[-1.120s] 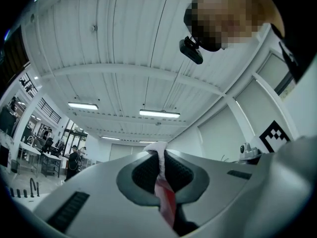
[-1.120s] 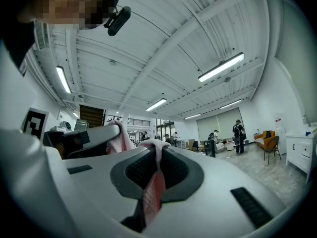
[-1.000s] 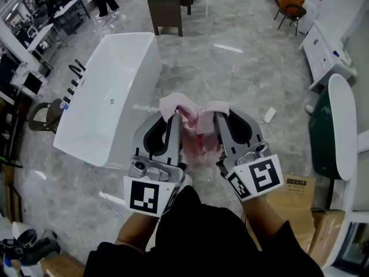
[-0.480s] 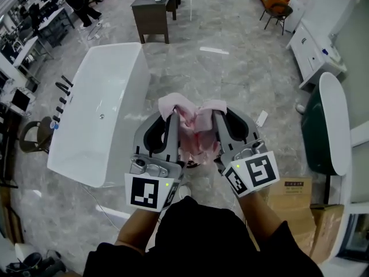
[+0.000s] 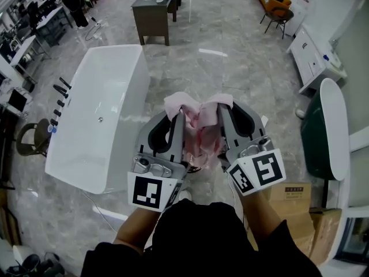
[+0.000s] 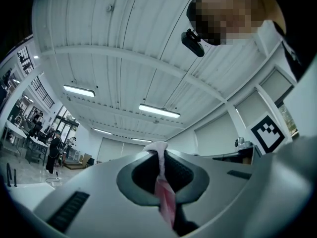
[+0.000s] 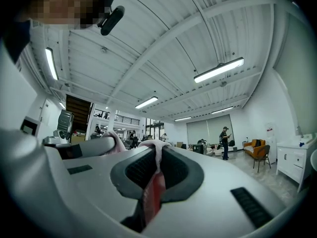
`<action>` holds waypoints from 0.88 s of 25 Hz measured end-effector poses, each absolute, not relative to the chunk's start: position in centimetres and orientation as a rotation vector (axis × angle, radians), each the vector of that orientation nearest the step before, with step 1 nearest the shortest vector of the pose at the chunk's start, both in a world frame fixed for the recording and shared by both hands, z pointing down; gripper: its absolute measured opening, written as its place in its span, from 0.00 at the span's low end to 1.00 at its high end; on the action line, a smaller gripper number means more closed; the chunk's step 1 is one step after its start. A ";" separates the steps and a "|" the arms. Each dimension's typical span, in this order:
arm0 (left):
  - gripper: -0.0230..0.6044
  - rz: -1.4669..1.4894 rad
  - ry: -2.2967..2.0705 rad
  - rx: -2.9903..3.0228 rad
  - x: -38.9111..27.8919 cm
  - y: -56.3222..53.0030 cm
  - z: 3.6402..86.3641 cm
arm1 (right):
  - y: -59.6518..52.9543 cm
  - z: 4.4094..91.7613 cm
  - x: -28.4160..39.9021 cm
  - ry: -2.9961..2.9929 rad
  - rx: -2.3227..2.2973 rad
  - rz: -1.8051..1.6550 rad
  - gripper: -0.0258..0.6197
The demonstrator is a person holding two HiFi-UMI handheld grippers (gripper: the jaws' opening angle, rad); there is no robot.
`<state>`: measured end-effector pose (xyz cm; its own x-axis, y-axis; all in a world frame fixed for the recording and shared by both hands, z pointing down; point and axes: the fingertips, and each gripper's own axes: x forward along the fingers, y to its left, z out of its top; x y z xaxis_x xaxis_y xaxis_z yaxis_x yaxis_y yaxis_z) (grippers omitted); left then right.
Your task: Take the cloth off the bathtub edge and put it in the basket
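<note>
Pink cloth [image 5: 200, 128]: looks soft, light and limp, hanging between your grippers, clear of the white bathtub [image 5: 98, 114] | left gripper [image 5: 176, 119] pinches one top edge, right gripper [image 5: 222, 111] the other | grip there; no basket in view.

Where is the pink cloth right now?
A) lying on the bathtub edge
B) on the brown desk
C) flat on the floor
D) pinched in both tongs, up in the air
D: the pink cloth hangs between the left tongs and the right tongs, each shut on it, clear of the bathtub.
</note>
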<state>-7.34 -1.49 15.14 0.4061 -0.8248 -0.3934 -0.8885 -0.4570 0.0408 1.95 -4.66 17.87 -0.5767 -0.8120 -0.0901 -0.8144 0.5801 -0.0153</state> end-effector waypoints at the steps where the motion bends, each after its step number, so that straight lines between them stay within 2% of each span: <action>1: 0.07 0.530 1.549 -2.487 -7.8 -1.9 15.4 | -4.9 17.8 1.7 2.719 -1.395 0.047 0.10; 10: 0.07 0.510 1.490 -2.513 -8.1 -2.8 15.8 | -6.7 16.9 0.1 2.733 -1.338 0.062 0.10; 22: 0.07 0.428 1.652 -2.424 -7.7 -5.3 15.9 | -10.0 15.6 -0.4 2.783 -1.152 0.055 0.10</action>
